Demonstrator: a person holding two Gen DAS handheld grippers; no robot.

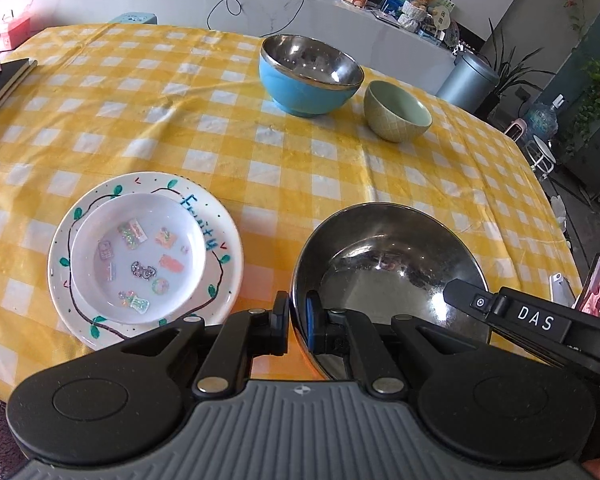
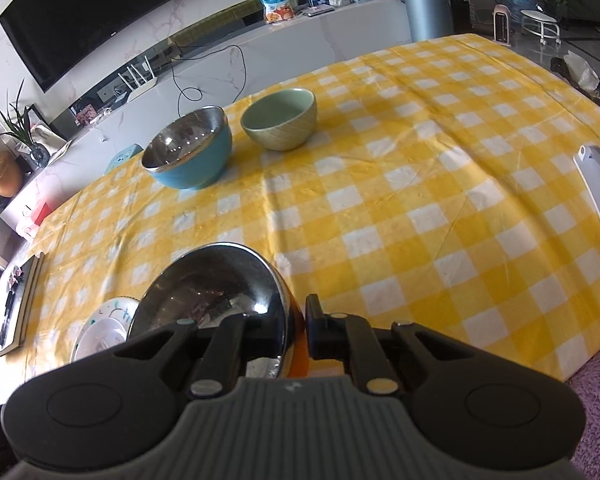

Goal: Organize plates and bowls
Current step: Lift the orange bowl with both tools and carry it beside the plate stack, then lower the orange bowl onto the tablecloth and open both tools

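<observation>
Left jaws (image 1: 298,322) clamped on the near-left rim of a steel bowl (image 1: 384,264), one finger outside the wall, the blue-padded one inside. Right jaws (image 2: 296,330) clenched on the opposite side of the same rim, wall pinched between the fingers. Bowl thus gripped from both sides, low over the near edge of the bench (image 1: 180,128); whether resting on the yellow checked cloth or just clear of it, not discernible.

Just beside the bowl, to its left: small white dish (image 1: 138,252) already nested on a painted plate (image 1: 100,332), so plates apparently sorted. Well apart, toward the far edge: blue bowl (image 1: 300,88) with steel lining and green bowl (image 1: 396,112), side by side, upright, each standing singly.

Judged progress: roughly midway. Remaining: three bowls not yet stacked or grouped.
</observation>
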